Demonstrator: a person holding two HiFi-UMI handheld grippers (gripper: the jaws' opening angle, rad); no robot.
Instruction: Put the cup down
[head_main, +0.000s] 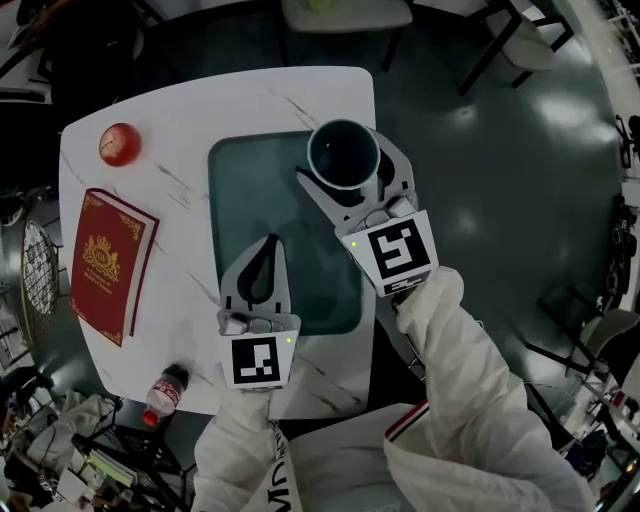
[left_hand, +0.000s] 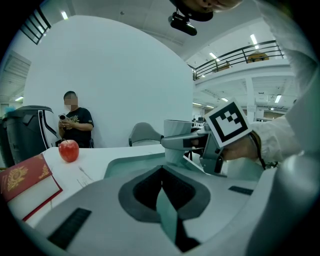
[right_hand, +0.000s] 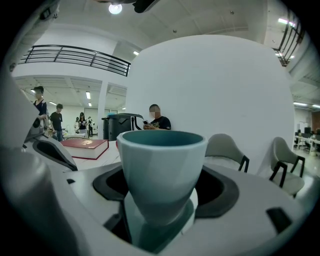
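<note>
A pale teal cup (head_main: 343, 153) with a dark inside stands upright between the jaws of my right gripper (head_main: 348, 172), which is shut on it. The cup is over the far right corner of a dark green mat (head_main: 250, 190) on the white table (head_main: 180, 130). In the right gripper view the cup (right_hand: 161, 165) fills the middle, its base at or just above the mat; I cannot tell whether it touches. My left gripper (head_main: 270, 245) is shut on nothing over the mat's near part. In the left gripper view the cup (left_hand: 177, 127) shows to the right of those shut jaws.
A red apple (head_main: 119, 144) lies at the table's far left. A red book (head_main: 110, 262) lies on the left side and a bottle (head_main: 165, 392) at the near left edge. Chairs stand beyond the table. A person (left_hand: 75, 120) stands behind it.
</note>
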